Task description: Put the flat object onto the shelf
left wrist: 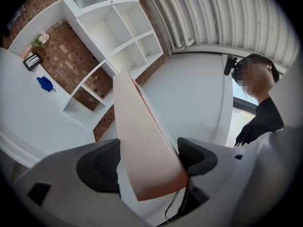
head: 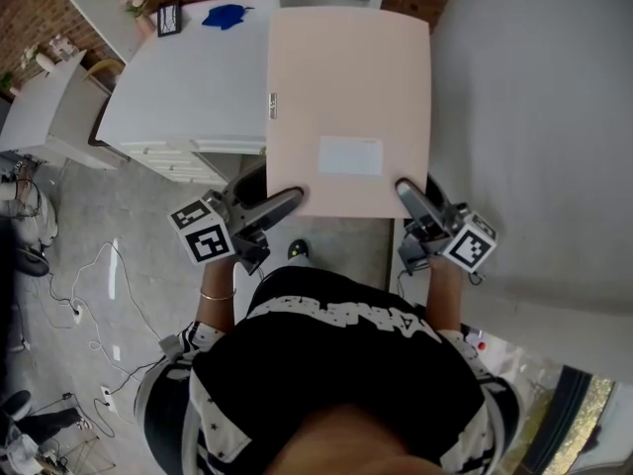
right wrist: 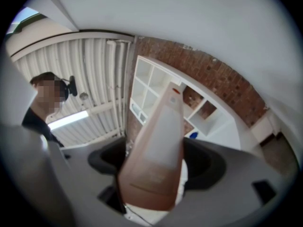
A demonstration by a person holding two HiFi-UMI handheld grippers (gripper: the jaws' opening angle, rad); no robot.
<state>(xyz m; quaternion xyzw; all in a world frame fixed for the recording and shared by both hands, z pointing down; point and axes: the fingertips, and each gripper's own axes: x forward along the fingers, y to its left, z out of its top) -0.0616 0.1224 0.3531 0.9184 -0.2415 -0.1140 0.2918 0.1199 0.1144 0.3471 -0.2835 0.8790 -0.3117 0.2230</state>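
Carrying step in hand, by the look of it, with the placing not yet begun. Flat object [head: 348, 107] held out in front at about chest level, roughly flat, its far end toward the white shelf [left wrist: 123, 37] and one side overlapping the white table [head: 188, 77] in the head view. Left gripper [left wrist: 147, 162] clamped on the near left corner, with the board wedged between its dark pads; right gripper [right wrist: 156, 162] closed the same way on the near right corner. Shelf well ahead against the brick wall, with open compartments facing this way. Next, most likely: carry forward, keep both grips matched and level to avoid twisting the thin board, line the far edge up with an open compartment, slide in, and only then let go.
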